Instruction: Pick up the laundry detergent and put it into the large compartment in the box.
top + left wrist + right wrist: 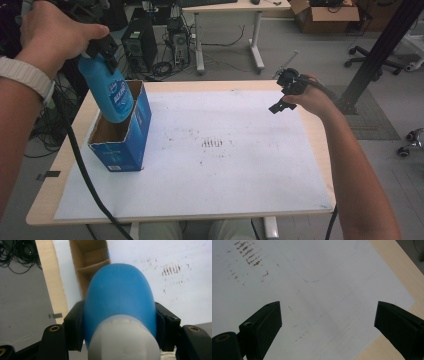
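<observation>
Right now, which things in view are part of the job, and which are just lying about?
In the job:
blue bottle, held by the left gripper
open blue box under it
right gripper, open and idle

Lying about:
stained white sheet
computer tower
cardboard box

Left gripper (pixel 102 52) holds blue bottle (pixel 107 92) in box (pixel 122 135)
</observation>
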Tool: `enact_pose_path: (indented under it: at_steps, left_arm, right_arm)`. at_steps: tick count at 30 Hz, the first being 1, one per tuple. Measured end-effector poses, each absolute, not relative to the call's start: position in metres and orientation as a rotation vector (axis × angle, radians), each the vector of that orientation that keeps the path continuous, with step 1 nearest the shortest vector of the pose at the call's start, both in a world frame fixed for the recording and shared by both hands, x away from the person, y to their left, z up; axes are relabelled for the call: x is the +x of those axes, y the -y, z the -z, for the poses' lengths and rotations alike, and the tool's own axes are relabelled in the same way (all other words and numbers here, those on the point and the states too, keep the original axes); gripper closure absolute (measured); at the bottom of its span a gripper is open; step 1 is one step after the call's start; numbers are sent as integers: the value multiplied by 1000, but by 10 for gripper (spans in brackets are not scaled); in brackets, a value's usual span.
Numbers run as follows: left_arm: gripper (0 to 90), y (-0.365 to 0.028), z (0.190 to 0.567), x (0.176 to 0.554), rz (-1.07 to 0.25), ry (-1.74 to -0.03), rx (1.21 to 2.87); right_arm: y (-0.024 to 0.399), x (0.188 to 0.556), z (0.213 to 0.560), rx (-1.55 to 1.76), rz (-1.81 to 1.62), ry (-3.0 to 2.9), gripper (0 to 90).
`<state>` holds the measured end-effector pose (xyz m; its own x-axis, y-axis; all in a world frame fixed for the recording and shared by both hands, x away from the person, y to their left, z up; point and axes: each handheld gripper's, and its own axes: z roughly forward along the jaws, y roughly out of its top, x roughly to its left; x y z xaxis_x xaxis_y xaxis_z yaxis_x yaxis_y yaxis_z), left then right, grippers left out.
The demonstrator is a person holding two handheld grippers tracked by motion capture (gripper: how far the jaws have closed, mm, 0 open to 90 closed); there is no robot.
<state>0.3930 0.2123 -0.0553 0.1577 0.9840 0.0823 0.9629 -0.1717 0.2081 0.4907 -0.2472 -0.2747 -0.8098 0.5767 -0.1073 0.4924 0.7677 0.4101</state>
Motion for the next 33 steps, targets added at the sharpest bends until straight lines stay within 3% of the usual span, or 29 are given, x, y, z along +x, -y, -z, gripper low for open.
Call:
enact_pose_path:
  at_steps: [19,33]
  left_arm:
    - [379,-231,78,407,-373,-2013,2257]
    - [379,-242,117,415,-357,-2031,2279]
  right_arm:
    - [250,492,275,847,-530,-2731,72]
    - [251,493,279,855,-529,-2733,72]
